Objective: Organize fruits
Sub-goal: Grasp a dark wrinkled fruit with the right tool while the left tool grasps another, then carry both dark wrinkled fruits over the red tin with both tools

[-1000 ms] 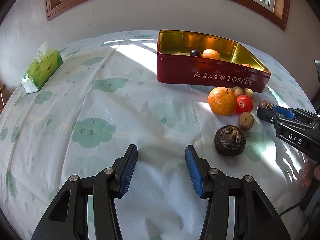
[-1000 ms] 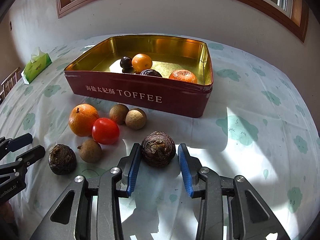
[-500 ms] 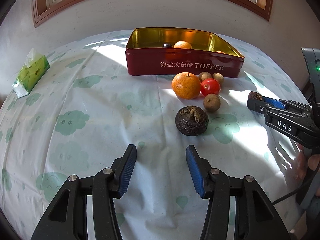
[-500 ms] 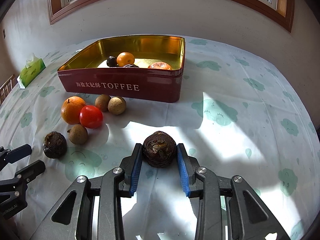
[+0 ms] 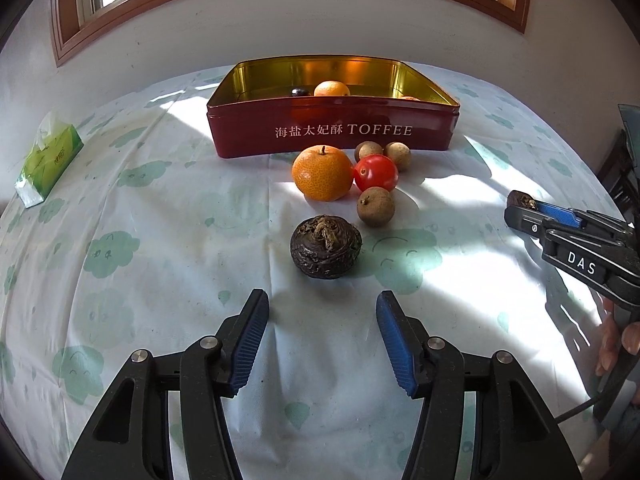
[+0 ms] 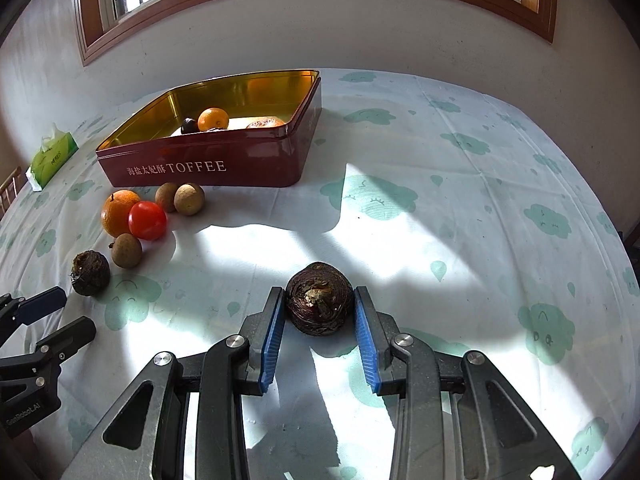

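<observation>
My right gripper [image 6: 319, 300] is shut on a dark wrinkled round fruit [image 6: 319, 298], held above the tablecloth to the right of the other fruit. My left gripper [image 5: 322, 306] points at a second dark wrinkled fruit [image 5: 326, 246] that lies just beyond its tips; its jaws are opening, with nothing between them. Behind that fruit sit an orange [image 5: 322, 174], a red tomato [image 5: 376, 173] and three small brown fruits [image 5: 375, 206]. The red TOFFEE tin [image 5: 332, 134] stands at the back with an orange [image 6: 213, 119], a dark plum and other fruit inside.
A green tissue pack [image 5: 48, 160] lies at the table's far left. The right gripper [image 5: 516, 210] reaches in from the right edge of the left wrist view, a person's fingers below it. The wall and window frame close off the back.
The left gripper has swung toward the loose fruit, so the dark fruit now lies straight ahead, and its jaws stand a little wider. The right gripper has carried its dark fruit rightward, away from the tin.
</observation>
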